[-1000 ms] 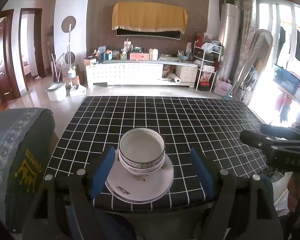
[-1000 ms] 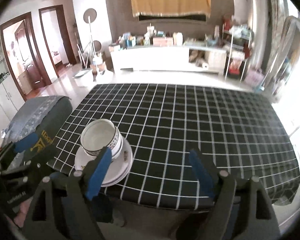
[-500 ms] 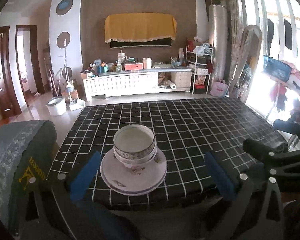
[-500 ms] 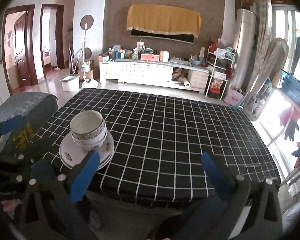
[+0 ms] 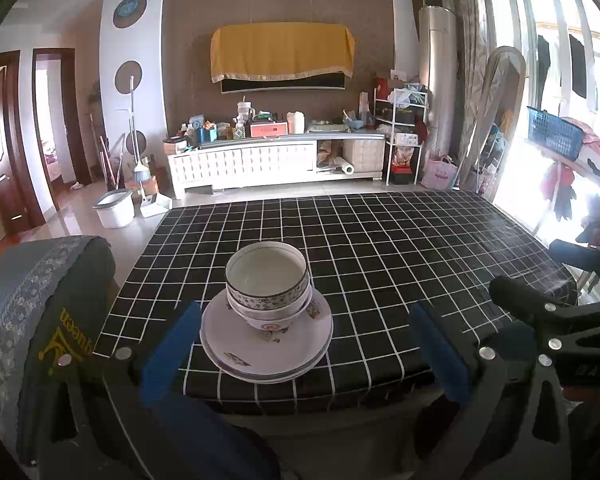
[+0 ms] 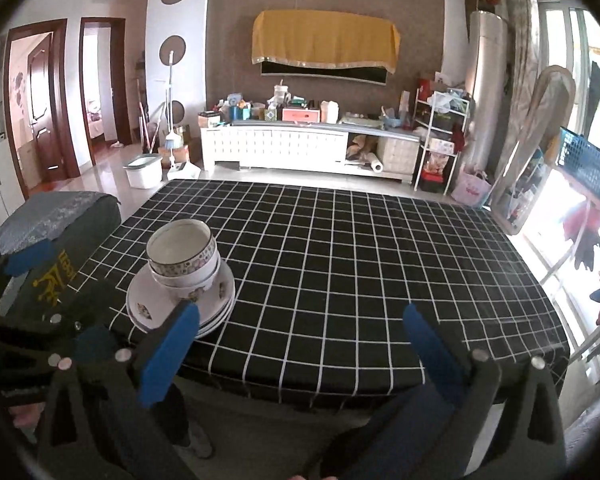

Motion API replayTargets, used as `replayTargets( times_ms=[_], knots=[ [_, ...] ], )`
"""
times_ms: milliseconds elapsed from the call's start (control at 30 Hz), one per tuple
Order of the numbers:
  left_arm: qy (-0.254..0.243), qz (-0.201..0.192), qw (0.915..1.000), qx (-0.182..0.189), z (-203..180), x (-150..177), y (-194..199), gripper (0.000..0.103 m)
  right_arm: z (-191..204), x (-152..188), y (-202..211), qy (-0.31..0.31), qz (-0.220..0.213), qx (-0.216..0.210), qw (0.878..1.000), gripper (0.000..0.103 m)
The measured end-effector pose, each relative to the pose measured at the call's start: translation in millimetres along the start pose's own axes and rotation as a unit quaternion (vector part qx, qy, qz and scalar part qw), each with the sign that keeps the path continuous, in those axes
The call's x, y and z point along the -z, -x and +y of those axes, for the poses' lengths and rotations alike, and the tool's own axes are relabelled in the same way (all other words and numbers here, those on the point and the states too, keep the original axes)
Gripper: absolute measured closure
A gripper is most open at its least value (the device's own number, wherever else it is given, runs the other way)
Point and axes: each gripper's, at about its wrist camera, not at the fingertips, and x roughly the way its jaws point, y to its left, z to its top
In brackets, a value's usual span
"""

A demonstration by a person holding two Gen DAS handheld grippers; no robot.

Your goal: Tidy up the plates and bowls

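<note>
Nested white bowls with a patterned rim (image 5: pixel 267 280) (image 6: pixel 182 255) sit on stacked white plates (image 5: pixel 260 344) (image 6: pixel 148 304) near the front left edge of the table with the black checked cloth (image 5: pixel 380 248) (image 6: pixel 340 260). My left gripper (image 5: pixel 304 320) stands open just short of the table edge, its blue pads (image 5: pixel 168 356) wide on either side of the stack and touching nothing. My right gripper (image 6: pixel 300 316) is open too, to the right of the stack, with only bare cloth between its pads (image 6: pixel 170 354). The left gripper's black frame (image 6: pixel 40 340) shows at the right view's left edge.
A chair back with a grey-green cover (image 5: pixel 40 320) (image 6: pixel 56 232) stands left of the table. Beyond the table are a white cabinet loaded with clutter (image 5: pixel 260 160), a white bucket (image 5: pixel 114 208), shelving (image 5: pixel 404 136) and bright windows with a blue basket (image 5: pixel 554 136) at the right.
Both grippers have drawn back from the stack and opened wider. The bowls and plates have stayed in place.
</note>
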Motion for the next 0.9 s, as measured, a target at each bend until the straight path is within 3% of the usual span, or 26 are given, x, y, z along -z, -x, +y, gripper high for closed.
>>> replayTargets(
  times_ms=[900],
  knots=[
    [0.000,0.003,1.0000,0.000,0.0,0.8,1.6,0.000,-1.0,7.9,0.0,-0.004,0.005,-0.004,1.000,0.000]
  ],
)
